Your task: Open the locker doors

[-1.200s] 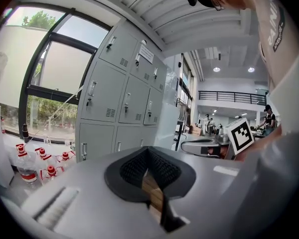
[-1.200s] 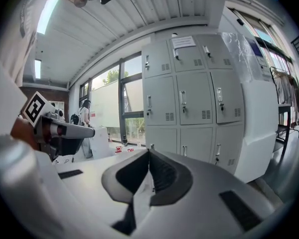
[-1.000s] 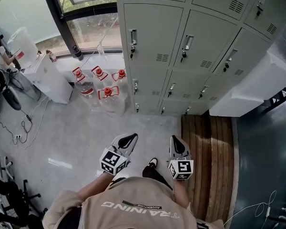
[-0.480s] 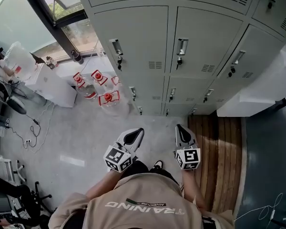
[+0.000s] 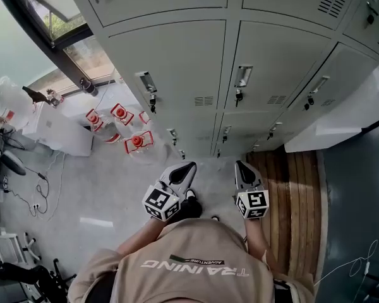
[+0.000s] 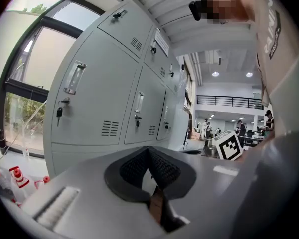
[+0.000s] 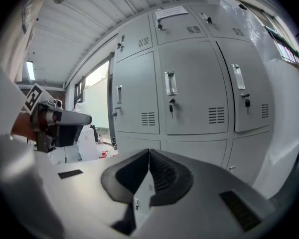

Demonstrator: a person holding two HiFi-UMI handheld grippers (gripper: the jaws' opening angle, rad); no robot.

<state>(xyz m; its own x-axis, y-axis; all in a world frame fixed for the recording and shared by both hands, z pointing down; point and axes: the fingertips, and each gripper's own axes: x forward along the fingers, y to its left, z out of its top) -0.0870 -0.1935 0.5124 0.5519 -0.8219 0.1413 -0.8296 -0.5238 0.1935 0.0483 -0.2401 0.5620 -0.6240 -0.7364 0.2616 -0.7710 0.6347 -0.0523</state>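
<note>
A bank of grey metal lockers (image 5: 183, 62) stands in front of me with every door closed. Each door has a chrome handle (image 5: 146, 83) and a key in its lock. My left gripper (image 5: 189, 167) and right gripper (image 5: 239, 165) are held side by side at waist height, short of the lockers and touching nothing. Both are shut and empty, with their pads meeting at the tips. In the left gripper view the left gripper (image 6: 148, 149) points at a door handle (image 6: 74, 77). In the right gripper view the right gripper (image 7: 149, 151) faces a middle door handle (image 7: 170, 83).
Water bottles with red caps (image 5: 139, 141) sit on the floor at the lockers' left end, beside a low white cabinet (image 5: 57, 134) and a window. A wooden slat platform (image 5: 290, 194) lies at the right, under a white ledge (image 5: 341, 122). Cables (image 5: 38, 191) lie at left.
I have stepped closer to the lockers, which now fill more of the head view. Both grippers moved forward with me and stayed shut.
</note>
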